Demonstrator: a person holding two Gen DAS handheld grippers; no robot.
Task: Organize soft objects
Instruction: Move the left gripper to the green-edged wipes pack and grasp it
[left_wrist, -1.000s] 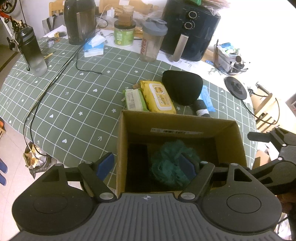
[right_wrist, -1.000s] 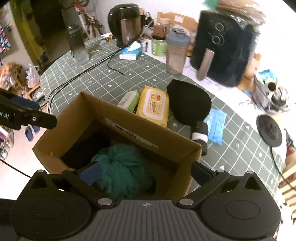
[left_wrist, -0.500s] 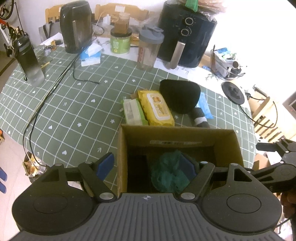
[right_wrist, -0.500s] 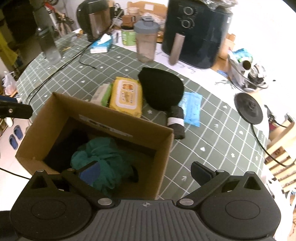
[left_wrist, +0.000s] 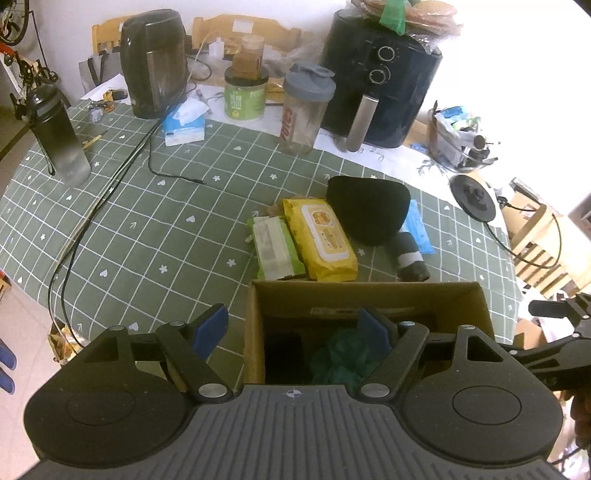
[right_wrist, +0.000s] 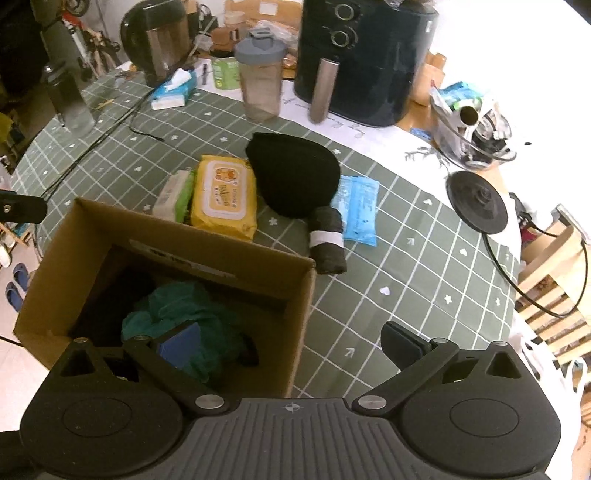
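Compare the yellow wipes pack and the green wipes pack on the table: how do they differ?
The yellow wipes pack is larger and thicker than the green wipes pack. The yellow one shows a printed flap lid on top; the green one shows a white label. Both lie flat, side by side, just behind the cardboard box.

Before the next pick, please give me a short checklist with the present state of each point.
1. Right gripper open and empty: ok.
2. Left gripper open and empty: ok.
3. Teal cloth inside the cardboard box: ok.
4. Black hat free to grasp, nothing on top: ok.
5. Rolled dark cloth touches the hat: cannot tell.
6. Room left in the box for the hat: cannot tell.
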